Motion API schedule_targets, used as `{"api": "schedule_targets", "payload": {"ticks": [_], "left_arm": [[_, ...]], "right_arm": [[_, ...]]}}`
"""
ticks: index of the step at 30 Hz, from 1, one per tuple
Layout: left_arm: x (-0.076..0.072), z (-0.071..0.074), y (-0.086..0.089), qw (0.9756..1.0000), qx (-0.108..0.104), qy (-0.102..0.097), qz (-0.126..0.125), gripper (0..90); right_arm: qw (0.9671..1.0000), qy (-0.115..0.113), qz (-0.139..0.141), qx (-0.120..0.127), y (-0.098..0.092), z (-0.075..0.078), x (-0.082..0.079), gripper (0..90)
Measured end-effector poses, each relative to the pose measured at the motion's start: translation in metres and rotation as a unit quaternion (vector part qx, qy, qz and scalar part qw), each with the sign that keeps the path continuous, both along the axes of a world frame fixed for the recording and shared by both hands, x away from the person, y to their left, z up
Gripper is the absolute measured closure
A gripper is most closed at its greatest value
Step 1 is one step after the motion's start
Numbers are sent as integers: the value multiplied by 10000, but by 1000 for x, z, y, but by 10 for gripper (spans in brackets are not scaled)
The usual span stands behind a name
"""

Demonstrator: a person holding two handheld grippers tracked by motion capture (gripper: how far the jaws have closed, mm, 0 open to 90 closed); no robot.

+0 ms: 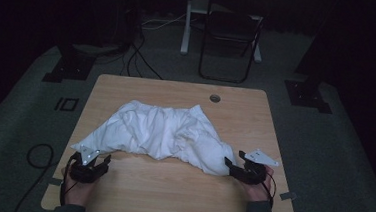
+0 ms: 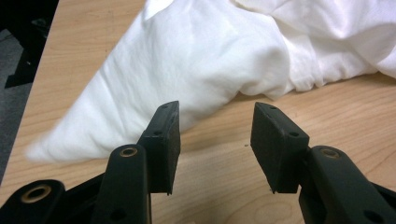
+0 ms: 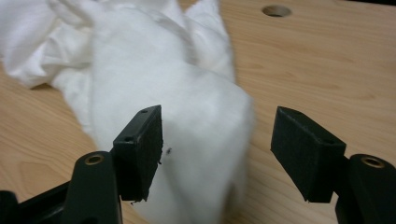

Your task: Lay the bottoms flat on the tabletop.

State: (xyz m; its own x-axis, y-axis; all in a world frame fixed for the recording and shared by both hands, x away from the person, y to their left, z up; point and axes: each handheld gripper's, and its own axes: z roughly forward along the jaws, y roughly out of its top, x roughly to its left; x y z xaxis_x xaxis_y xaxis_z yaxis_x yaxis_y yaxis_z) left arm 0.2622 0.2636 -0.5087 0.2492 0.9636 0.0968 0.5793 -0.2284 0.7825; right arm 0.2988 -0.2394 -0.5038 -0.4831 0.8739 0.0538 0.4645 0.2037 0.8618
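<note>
A crumpled white cloth [image 1: 159, 131] lies spread across the middle of the wooden table [image 1: 170, 190]. My left gripper [image 1: 103, 159] sits at the near left, just short of the cloth's left corner. In the left gripper view its jaws [image 2: 215, 140] stand open over bare wood, and the cloth [image 2: 201, 60] tapers to a point just beyond them. My right gripper [image 1: 233, 159] is at the cloth's near right end. In the right gripper view its jaws [image 3: 217, 144] stand wide with a fold of the cloth [image 3: 154, 70] between them. The right pad [image 3: 303, 149] is clear of the fabric.
A round cable hole [image 1: 215, 98] is in the table's far side, right of centre. A dark folding chair [image 1: 231, 34] and a white stand leg [image 1: 186, 20] are behind the table. Cables lie on the floor at the left [image 1: 37, 155].
</note>
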Motion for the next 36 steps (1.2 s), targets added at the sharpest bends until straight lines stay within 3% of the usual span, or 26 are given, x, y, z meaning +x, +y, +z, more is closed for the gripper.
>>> {"api": "schedule_targets", "payload": {"ticks": [7,13,16,19,21,24,26,32,36], "left_arm": [[11,1,-9,10000,9,-49,-75,500],[34,5,-23,9998,90,-130,-147,451],[50,3,-29,9997,173,-56,-152,438],[64,-4,-33,9995,242,98,-176,440],[71,-12,-34,9993,265,220,-147,447],[75,-20,-32,9990,224,365,-107,481],[75,-23,-31,9988,233,416,-97,500],[75,-28,-25,9985,144,521,-69,518],[76,-30,-25,9984,34,541,-131,520]], "right_arm": [[9994,17,288,-170,28,2,9,319],[9987,193,341,-335,49,-1,26,262],[9976,324,357,-500,59,-4,34,261],[9956,464,436,-691,65,-9,38,353],[9940,540,361,-883,65,-12,37,484],[9935,530,309,-963,56,-14,33,737],[9937,532,224,-961,45,-13,30,821],[9951,366,-335,-850,3,-3,29,849],[9926,271,-818,-856,-22,5,35,858]]}}
